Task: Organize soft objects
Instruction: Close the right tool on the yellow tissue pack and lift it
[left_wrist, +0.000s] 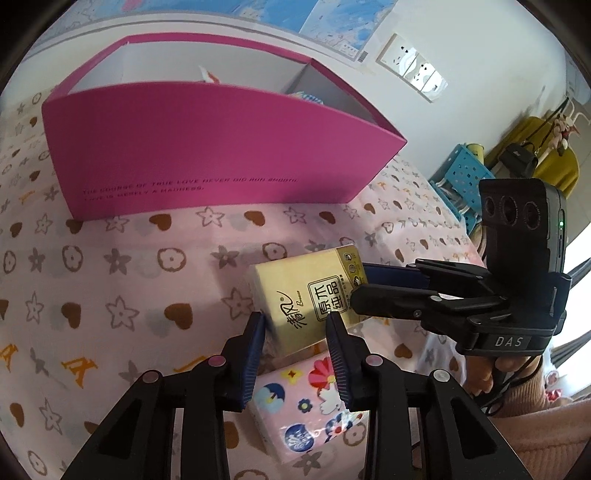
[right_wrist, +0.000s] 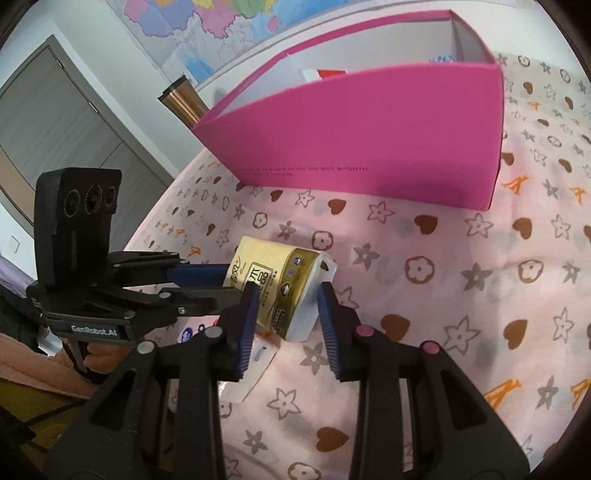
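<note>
Left wrist view: both grippers' jaws close around the yellow tissue pack (left_wrist: 306, 295), perhaps pinching it; next, lift into the pink box (left_wrist: 207, 147).

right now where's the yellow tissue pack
The yellow tissue pack lies on the patterned cloth in front of the pink box, its near end resting on a floral pack, between both grippers' open fingers.

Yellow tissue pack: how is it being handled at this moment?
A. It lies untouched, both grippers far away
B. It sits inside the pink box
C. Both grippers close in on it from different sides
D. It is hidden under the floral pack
C: the yellow tissue pack sits between the left gripper's fingers while the right gripper brackets its other end, in front of the pink box.
</note>
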